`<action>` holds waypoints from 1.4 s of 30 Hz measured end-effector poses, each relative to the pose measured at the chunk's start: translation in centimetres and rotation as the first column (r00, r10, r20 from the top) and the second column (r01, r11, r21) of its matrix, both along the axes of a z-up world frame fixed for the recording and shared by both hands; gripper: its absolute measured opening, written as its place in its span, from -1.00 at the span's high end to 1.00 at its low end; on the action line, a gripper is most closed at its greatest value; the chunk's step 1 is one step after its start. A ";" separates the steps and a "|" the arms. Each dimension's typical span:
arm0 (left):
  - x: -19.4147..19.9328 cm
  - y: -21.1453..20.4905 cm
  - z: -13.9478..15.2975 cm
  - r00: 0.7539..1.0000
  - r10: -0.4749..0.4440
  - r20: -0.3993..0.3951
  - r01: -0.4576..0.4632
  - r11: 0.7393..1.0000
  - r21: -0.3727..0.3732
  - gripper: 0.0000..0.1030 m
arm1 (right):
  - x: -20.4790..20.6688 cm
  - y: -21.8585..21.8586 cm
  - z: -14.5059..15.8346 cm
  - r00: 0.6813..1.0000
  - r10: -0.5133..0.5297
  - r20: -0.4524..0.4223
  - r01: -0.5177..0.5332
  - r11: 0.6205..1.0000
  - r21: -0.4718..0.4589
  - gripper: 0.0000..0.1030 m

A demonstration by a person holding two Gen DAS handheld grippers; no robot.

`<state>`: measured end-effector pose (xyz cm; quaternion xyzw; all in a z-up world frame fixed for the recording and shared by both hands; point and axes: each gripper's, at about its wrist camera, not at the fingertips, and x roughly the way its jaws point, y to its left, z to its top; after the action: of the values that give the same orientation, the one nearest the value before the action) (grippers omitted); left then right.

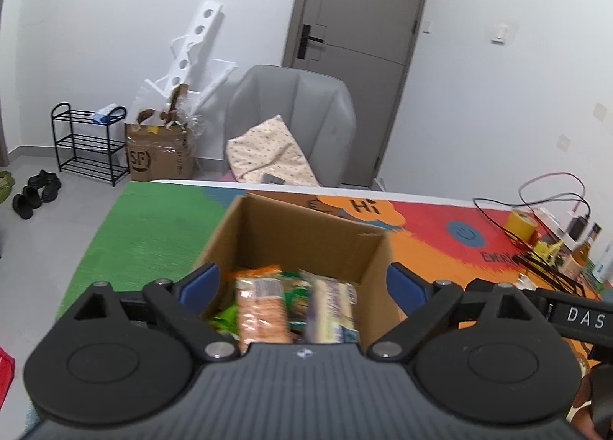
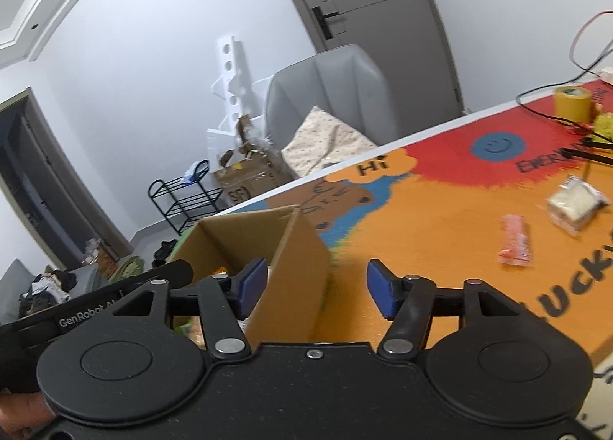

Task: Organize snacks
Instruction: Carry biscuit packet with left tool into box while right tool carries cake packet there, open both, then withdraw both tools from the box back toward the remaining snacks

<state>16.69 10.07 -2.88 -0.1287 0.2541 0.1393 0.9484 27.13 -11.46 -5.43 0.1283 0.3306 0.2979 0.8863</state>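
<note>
An open cardboard box point(image 1: 302, 237) stands on the colourful mat and holds several snack packs, among them an orange cracker pack point(image 1: 260, 309) and a pale pack point(image 1: 333, 306). My left gripper point(image 1: 302, 283) is open and empty, hovering over the box's near side. In the right wrist view the box point(image 2: 283, 267) is at lower left. My right gripper point(image 2: 316, 292) is open and empty above the box's right wall. An orange snack packet point(image 2: 515, 244) and a clear-wrapped pale snack point(image 2: 574, 204) lie on the mat to the right.
A yellow tape roll point(image 2: 572, 103), cables point(image 1: 536, 244) and bottles point(image 1: 578, 252) crowd the mat's far right. A grey chair point(image 1: 291, 114) with a cushion stands behind the table. A shoe rack point(image 1: 90, 141) and a floor box point(image 1: 159, 154) are at the far left.
</note>
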 end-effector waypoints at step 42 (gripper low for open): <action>7.7 -16.2 -3.0 0.955 -0.289 -0.072 0.289 0.957 -0.010 -0.83 | 3.2 -17.9 -5.1 0.944 -0.322 -0.073 0.323 0.946 0.004 -0.53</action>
<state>24.35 -6.10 -5.91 -0.0850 0.3045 0.0039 0.9487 30.34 -29.39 -10.50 0.1982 0.3342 0.1469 0.9096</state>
